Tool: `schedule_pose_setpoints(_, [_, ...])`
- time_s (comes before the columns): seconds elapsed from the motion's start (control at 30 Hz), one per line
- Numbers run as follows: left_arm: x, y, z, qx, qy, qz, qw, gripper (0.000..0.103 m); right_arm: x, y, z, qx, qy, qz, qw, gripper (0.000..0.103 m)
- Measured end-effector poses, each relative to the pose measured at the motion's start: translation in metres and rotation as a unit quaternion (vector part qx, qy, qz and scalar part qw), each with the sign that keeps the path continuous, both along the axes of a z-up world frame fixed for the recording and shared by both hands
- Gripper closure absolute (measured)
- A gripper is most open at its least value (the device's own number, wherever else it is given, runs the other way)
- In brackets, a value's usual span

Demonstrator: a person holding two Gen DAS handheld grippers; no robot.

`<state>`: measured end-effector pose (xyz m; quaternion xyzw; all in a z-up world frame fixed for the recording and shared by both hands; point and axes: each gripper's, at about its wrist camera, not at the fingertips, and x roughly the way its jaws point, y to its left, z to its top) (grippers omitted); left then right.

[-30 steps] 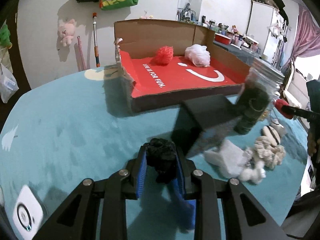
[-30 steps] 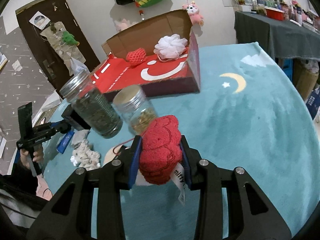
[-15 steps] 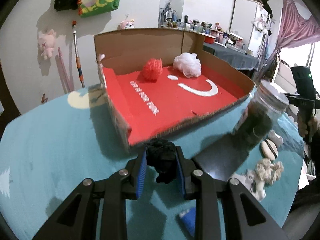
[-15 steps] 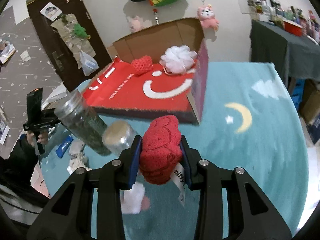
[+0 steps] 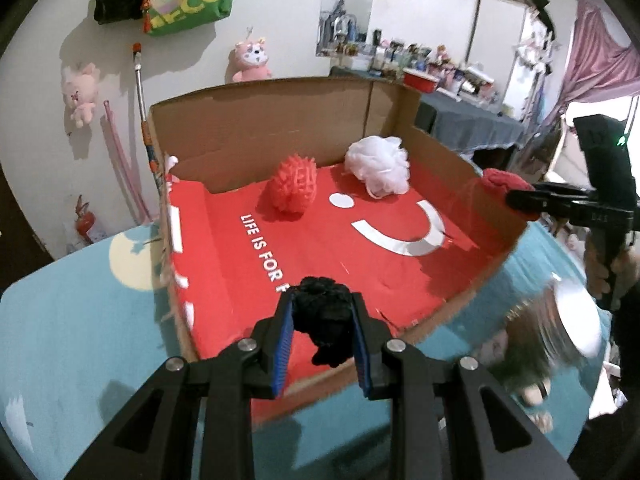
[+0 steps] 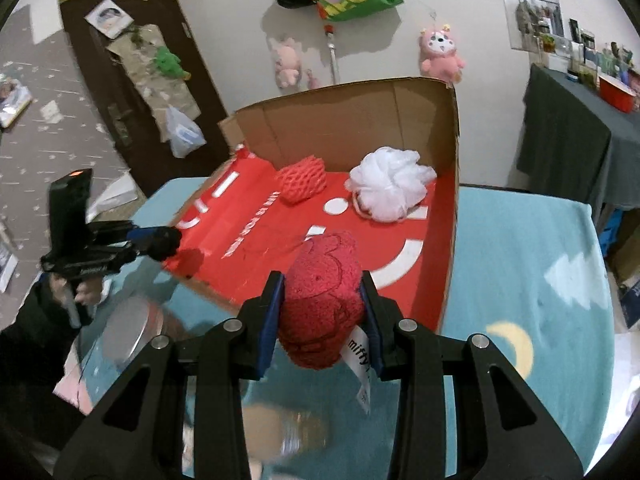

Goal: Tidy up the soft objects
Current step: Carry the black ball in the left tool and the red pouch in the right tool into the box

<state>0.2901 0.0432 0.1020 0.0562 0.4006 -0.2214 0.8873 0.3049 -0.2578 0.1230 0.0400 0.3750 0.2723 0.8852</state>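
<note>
Box (image 5: 280, 148), open, red-lined, on teal counter (image 5: 72, 320): both hand-held grippers have advanced from the jar clutter to its near rim, so drop-off looks imminent. Left hand-held gripper (image 5: 323, 332): narrow, clamped on black soft toy (image 5: 326, 320) above the box edge. Right hand-held gripper (image 6: 322, 314): narrow, gripping red plush (image 6: 322, 300). Inside, at rear: red mesh ball (image 5: 292, 190), white pouf (image 5: 378, 164). Blurred jars, probably two, nearby.
</note>
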Motion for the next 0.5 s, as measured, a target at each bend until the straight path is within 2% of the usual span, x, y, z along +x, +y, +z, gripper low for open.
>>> schedule_pose_setpoints(0.13, [0.023,-0.017,-0.009,0.033,0.029,0.022,0.9988,0.075,0.029,0.021,-0.003,-0.035,0.014,-0.02,0.999,0.068])
schedule_pose_setpoints(0.2, [0.036,-0.026,-0.014,0.054,0.044,0.032,0.997,0.075,0.045,0.032,-0.01,-0.07,0.031,-0.035,0.996,0.068])
schedule_pose_setpoints(0.3, [0.052,-0.036,-0.023,0.077,0.061,0.041,0.9944,0.075,0.067,0.044,-0.024,-0.119,0.06,-0.055,0.99,0.068])
schedule_pose_setpoints(0.5, [0.08,-0.048,-0.04,0.127,0.077,0.06,0.987,0.074,0.097,0.056,-0.046,-0.187,0.099,-0.076,0.974,0.068])
